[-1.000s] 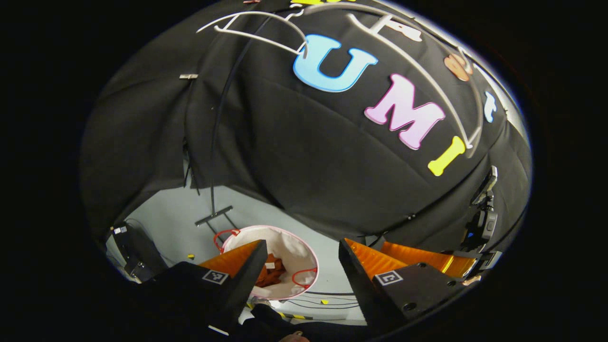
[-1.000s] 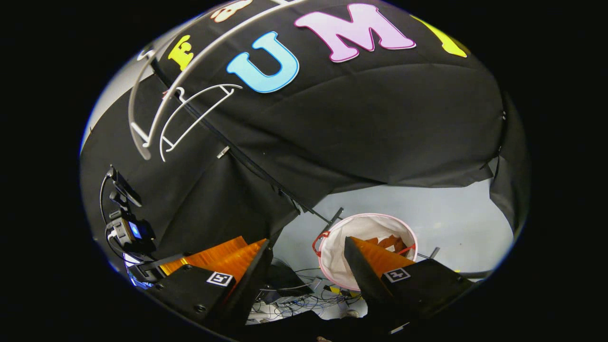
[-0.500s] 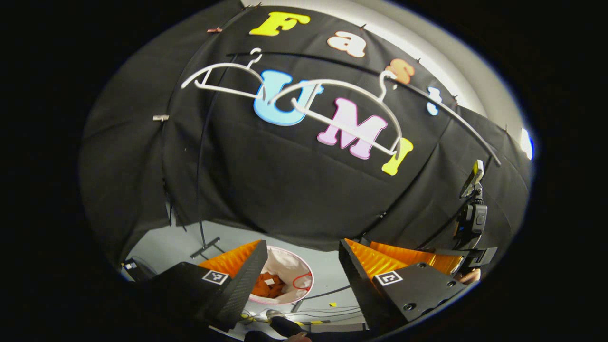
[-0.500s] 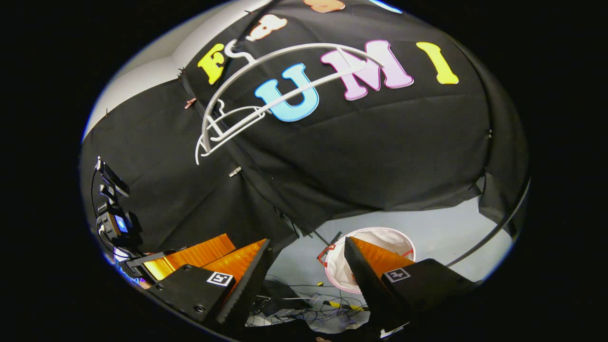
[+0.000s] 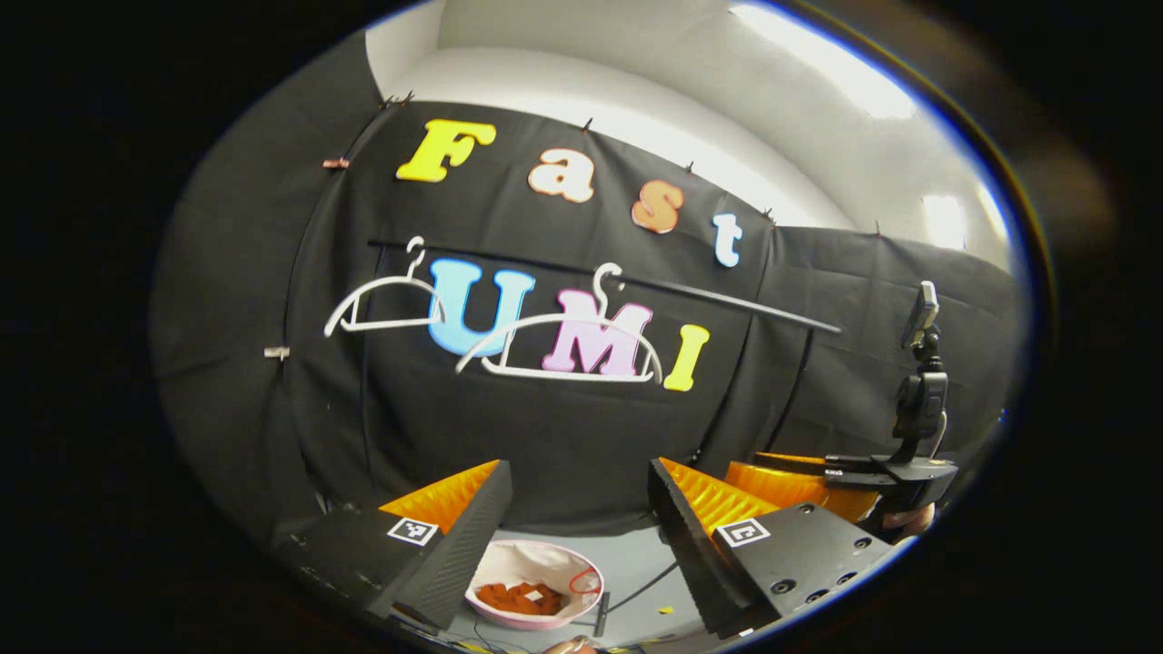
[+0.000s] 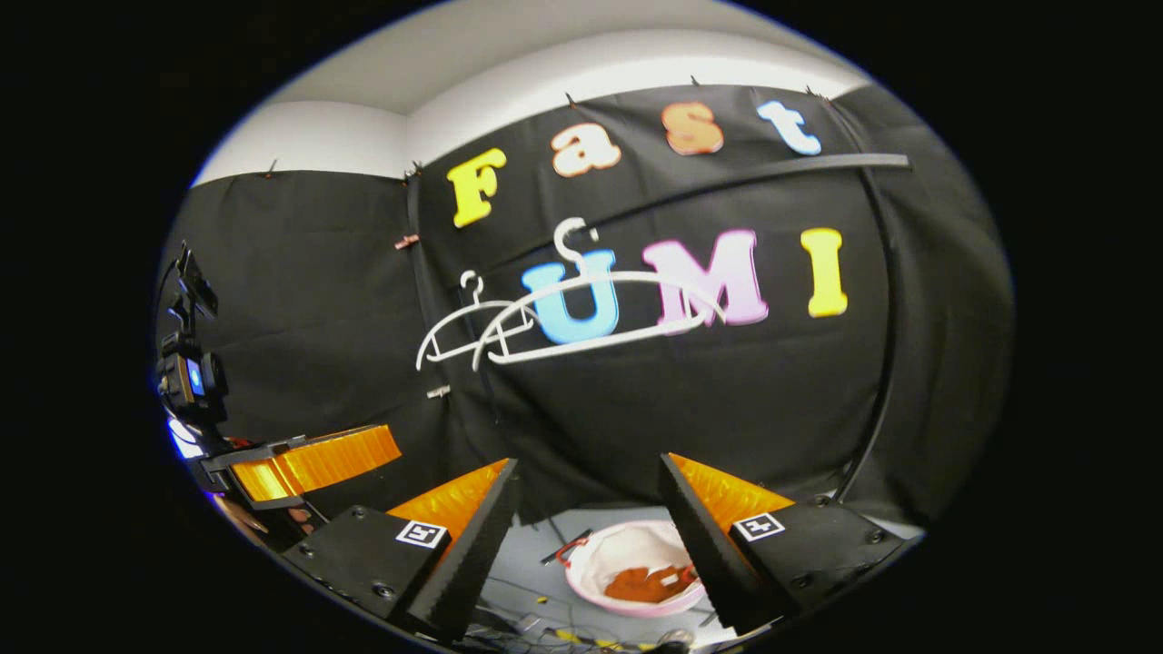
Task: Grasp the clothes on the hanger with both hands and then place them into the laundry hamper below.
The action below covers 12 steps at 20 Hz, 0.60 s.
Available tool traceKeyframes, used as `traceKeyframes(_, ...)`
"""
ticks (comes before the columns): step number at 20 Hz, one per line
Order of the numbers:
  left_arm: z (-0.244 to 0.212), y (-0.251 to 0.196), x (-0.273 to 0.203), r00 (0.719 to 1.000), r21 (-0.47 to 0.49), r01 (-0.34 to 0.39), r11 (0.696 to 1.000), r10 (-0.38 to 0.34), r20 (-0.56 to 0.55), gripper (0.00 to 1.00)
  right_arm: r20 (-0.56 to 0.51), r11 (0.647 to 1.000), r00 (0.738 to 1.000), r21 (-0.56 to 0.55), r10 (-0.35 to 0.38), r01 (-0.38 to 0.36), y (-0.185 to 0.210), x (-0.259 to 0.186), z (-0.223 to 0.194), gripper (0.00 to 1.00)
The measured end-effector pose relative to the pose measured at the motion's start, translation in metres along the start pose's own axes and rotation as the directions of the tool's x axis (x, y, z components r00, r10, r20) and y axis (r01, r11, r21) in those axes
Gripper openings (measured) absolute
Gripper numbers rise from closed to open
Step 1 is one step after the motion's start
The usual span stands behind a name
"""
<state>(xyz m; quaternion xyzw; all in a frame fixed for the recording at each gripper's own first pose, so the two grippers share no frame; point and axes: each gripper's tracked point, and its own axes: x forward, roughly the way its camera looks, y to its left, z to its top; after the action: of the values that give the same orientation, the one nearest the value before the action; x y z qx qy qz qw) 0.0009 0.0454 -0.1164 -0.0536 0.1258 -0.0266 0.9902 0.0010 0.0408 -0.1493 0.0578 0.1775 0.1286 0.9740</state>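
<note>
Both views have swung upward over the last second: a second ago we looked steeply down past the fingers at the floor, and now the rail (image 5: 636,283) and the ceiling sit in the upper half of each view.

The laundry hamper (image 5: 536,596) has dropped to the bottom edge between the fingers of the left gripper (image 5: 580,509); in the right gripper view it lies low (image 6: 636,570) between the fingers of the right gripper (image 6: 591,509). The orange clothes (image 5: 518,597) lie inside it, also seen at (image 6: 647,583).

Both white hangers (image 5: 561,341) (image 5: 386,304) hang bare on the rail.

Fingers: both pairs stand spread apart with nothing between them.

We also see the right gripper farther off in the left gripper view (image 5: 800,472), fingers level.

Judgement: the drop is done and we have lifted away. With no garment left on either hanger, we take the task as essentially complete; only a retreat to rest seems to remain.
</note>
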Motion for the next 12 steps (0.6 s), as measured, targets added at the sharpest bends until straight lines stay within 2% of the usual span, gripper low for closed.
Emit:
traceKeyframes(2, 0.027, -0.017, -0.004, 0.998, 0.031, 0.023, 0.999, -0.025, 0.059, 0.95, 0.109, 0.997, 0.994, -0.077, -0.016, 0.024, -0.002, -0.023, 0.036, 0.98)
traceKeyframes(3, 0.035, -0.025, -0.009, 0.997, 0.048, 0.029, 0.998, -0.033, 0.076, 0.92, 0.144, 0.994, 0.989, -0.100, -0.024, 0.038, -0.003, -0.028, 0.049, 0.98)
traceKeyframes(5, 0.055, -0.041, -0.018, 0.990, 0.079, 0.039, 0.996, -0.050, 0.133, 0.95, 0.192, 0.995, 0.981, -0.089, -0.019, 0.037, 0.003, -0.036, 0.065, 0.98)
traceKeyframes(6, 0.060, -0.040, -0.024, 0.986, 0.087, 0.046, 0.995, -0.060, 0.155, 0.92, 0.214, 0.997, 0.977, -0.074, -0.010, 0.027, 0.006, -0.042, 0.073, 0.98)
traceKeyframes(7, 0.061, -0.043, -0.024, 0.983, 0.093, 0.049, 0.994, -0.064, 0.170, 0.95, 0.240, 0.998, 0.971, -0.062, -0.011, 0.026, 0.007, -0.047, 0.083, 0.98)
traceKeyframes(8, 0.065, -0.047, -0.028, 0.981, 0.097, 0.047, 0.994, -0.064, 0.185, 0.92, 0.272, 0.998, 0.962, -0.060, -0.014, 0.031, 0.005, -0.051, 0.093, 0.98)
traceKeyframes(10, 0.070, -0.046, -0.037, 0.974, 0.104, 0.032, 0.994, -0.054, 0.220, 0.93, 0.327, 0.997, 0.945, -0.067, -0.022, 0.047, -0.004, -0.066, 0.111, 1.00)
traceKeyframes(12, 0.072, -0.052, -0.042, 0.971, 0.107, 0.014, 0.994, -0.039, 0.237, 0.95, 0.344, 0.996, 0.939, -0.073, -0.021, 0.049, -0.008, -0.074, 0.117, 1.00)
